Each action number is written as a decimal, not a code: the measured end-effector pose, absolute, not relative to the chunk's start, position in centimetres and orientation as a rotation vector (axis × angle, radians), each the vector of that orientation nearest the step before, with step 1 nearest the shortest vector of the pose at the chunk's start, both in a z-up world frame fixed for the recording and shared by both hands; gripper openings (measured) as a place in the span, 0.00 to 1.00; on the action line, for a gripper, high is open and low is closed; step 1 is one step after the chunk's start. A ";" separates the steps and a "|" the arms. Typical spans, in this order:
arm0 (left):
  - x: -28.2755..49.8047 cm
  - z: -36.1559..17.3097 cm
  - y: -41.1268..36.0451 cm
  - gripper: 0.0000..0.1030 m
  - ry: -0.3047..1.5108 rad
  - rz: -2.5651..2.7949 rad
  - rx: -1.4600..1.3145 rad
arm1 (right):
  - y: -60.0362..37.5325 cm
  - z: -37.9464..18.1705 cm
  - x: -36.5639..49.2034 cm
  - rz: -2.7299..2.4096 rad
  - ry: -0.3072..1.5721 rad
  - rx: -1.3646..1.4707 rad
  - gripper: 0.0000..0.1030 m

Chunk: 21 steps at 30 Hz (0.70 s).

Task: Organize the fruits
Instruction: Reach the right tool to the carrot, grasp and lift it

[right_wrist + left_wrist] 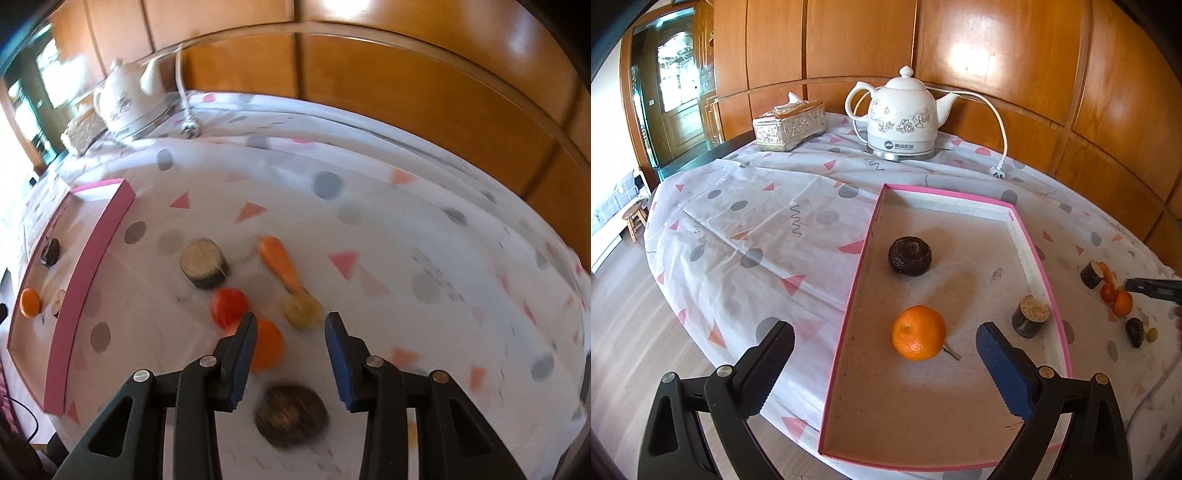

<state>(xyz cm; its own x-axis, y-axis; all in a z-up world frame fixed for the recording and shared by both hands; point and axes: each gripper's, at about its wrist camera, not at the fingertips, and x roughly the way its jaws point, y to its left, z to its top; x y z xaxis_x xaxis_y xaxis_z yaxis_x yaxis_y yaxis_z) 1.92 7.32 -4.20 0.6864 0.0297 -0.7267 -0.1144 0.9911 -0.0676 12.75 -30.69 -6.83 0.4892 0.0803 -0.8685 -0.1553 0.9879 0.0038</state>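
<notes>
A pink-rimmed box (862,254) lies on the patterned tablecloth. Inside it sit an orange (918,332), a dark round fruit (909,255) and a short dark cylinder piece (1030,315). My left gripper (884,343) hangs wide open above the box's near end, with the orange between and just beyond its fingers, untouched. To the right of the box (92,258) lies a loose group: a carrot (279,264), a red tomato (229,306), an orange fruit (267,347), a tan ball (303,312) and dark pieces (203,262) (291,415). My right gripper (290,332) hovers open over them, holding nothing.
A white floral kettle (903,114) on its base stands at the back, its cord and plug (997,171) trailing to the right. A silver tissue box (790,125) sits to its left. Wood panelling backs the table. The table edge falls away at the left to the floor.
</notes>
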 end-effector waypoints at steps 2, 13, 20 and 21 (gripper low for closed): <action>1.7 -4.1 7.4 1.00 0.802 0.076 -0.116 | -29.4 -7.4 14.4 0.140 1.064 -0.128 0.37; 2.0 -4.2 7.5 1.00 0.814 0.063 -0.148 | -27.4 -10.4 19.3 0.140 1.131 -0.197 0.18; 2.1 -4.3 7.1 1.00 0.822 0.061 -0.130 | -27.8 -9.7 18.4 0.118 1.096 -0.167 0.18; 2.0 -4.2 7.1 1.00 0.821 0.061 -0.133 | -27.9 -9.4 18.2 0.109 1.087 -0.166 0.18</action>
<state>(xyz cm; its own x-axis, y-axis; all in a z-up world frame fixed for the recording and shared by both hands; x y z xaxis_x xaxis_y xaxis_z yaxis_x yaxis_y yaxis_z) 2.02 7.11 -4.23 0.6802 0.0028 -0.7330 -0.1056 0.9899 -0.0942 18.24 -27.93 -9.44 0.4616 0.0067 -0.8871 -0.1696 0.9822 -0.0808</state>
